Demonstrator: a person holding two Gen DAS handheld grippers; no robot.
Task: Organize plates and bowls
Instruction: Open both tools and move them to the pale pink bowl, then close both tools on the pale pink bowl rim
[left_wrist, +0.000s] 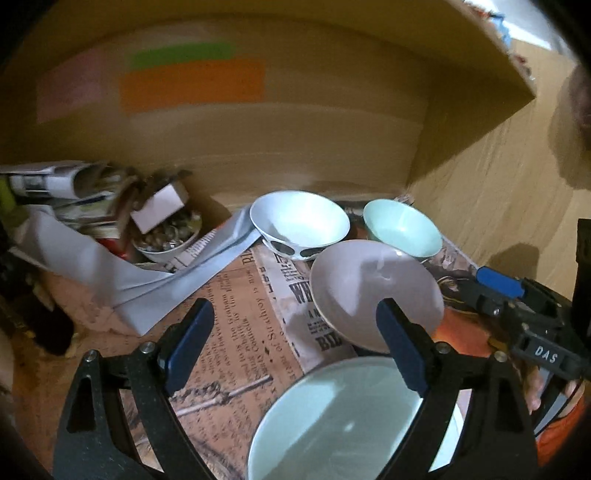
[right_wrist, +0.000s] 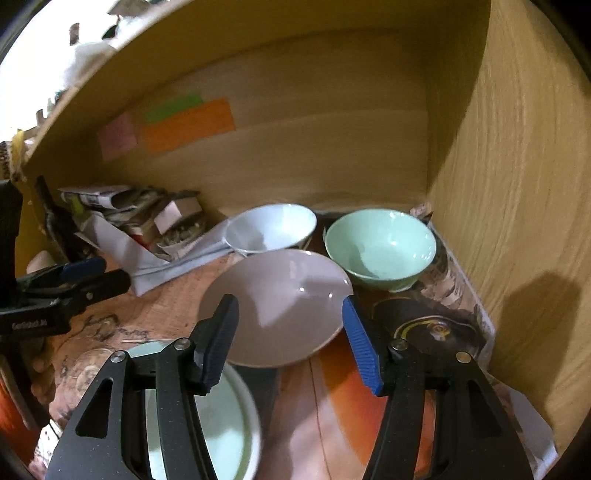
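Enclosure: light wooden shelf compartment (right_wrist: 369, 155), with a grained wooden side wall (right_wrist: 517, 221) on the right and a wooden board (left_wrist: 424, 40) overhead.
Back wall: pale pink sticky note (right_wrist: 117, 136) on the left, then a green paper strip (right_wrist: 173, 108) above a wide orange paper rectangle (right_wrist: 188, 125).
Floor: printed newspaper lining (left_wrist: 229, 317) in brown and orange tones.
Far left: heap of folded papers and small boxes (right_wrist: 147, 218).
Light: dim, warm; brighter daylight beyond the top left corner.
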